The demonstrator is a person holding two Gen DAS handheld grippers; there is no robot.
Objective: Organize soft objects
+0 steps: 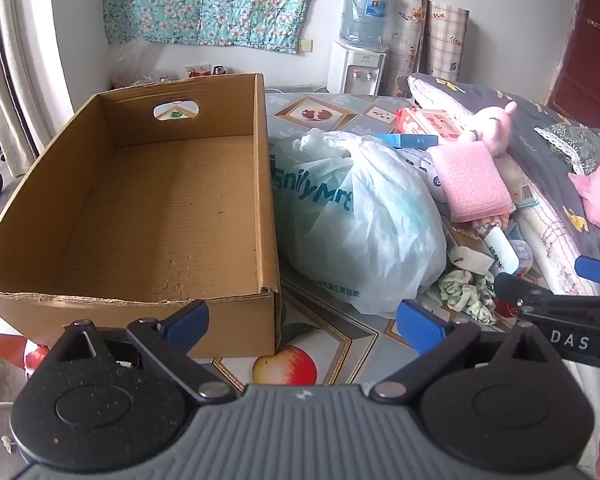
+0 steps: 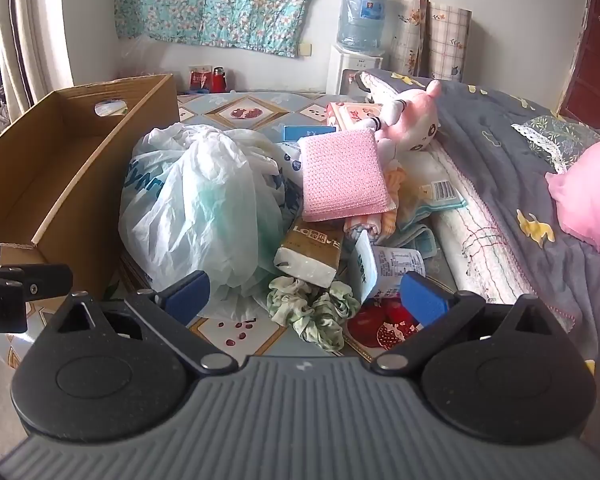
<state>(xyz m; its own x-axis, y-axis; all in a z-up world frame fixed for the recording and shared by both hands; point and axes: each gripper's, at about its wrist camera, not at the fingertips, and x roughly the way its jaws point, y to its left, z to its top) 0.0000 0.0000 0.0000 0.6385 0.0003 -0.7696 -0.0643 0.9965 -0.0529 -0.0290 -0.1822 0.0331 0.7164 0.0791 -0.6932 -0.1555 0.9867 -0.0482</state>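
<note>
patterned tablecloth (image 2: 260,112) covers the table, with a water dispenser (image 2: 358,20) at the back wall. an empty box (image 1: 160,200) sits left of a white bag (image 2: 196,208). right of the bag lie a pink cloth (image 2: 342,174), a tissue pack (image 2: 312,252) and a green scrunchie (image 2: 316,308); a pink plush (image 2: 414,120) lies behind the cloth. left gripper (image 1: 302,320) and right gripper (image 2: 304,292) are both spread wide, holding nothing.
</note>
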